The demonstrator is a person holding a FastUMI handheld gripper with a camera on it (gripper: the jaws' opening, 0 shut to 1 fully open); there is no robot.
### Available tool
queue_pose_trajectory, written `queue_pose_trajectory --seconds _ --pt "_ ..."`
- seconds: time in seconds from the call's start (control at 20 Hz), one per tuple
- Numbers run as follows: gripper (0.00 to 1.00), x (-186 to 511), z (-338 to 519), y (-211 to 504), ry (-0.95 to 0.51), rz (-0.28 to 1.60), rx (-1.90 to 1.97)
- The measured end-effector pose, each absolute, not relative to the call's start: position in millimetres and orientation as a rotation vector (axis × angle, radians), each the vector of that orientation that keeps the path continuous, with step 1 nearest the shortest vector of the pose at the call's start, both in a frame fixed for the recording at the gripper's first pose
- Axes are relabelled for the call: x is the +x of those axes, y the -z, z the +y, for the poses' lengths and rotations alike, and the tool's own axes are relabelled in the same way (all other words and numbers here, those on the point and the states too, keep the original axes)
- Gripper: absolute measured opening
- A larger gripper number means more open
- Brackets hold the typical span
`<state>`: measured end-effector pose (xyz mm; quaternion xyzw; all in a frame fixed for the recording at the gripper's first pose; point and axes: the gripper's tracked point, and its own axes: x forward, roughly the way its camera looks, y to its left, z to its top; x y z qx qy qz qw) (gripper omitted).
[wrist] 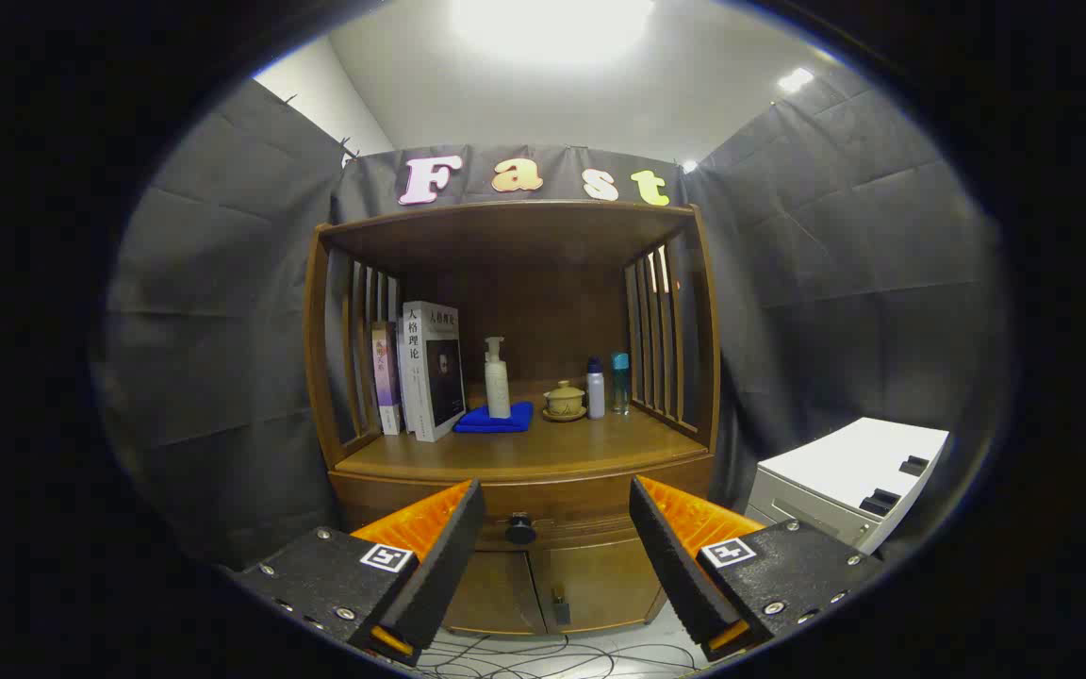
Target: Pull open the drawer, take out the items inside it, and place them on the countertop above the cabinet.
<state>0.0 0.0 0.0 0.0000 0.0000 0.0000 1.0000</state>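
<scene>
Gripper (557,528) jaws spread, drawer (524,505) closed; countertop (524,448) carries books (425,372), bottles (604,387).

Fisheye rides the claw (557,533), facing the cabinet (515,471) front, near, level.

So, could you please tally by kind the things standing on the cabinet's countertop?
Books: 2, a thin book and a thick book
Bottles: 3, a pump bottle, a white bottle, a teal bottle
Cloths: 1, the blue cloth
Lidded cups: 1, on a saucer
Total: 7
The tongs hang open before the drawer knob.
</scene>
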Motion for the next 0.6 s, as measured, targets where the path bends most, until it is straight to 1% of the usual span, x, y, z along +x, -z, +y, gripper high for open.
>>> queue_pose_trajectory --seconds 0.6 --pt "0.95 1.3 2.4 8.0 -0.006 0.016 0.006"
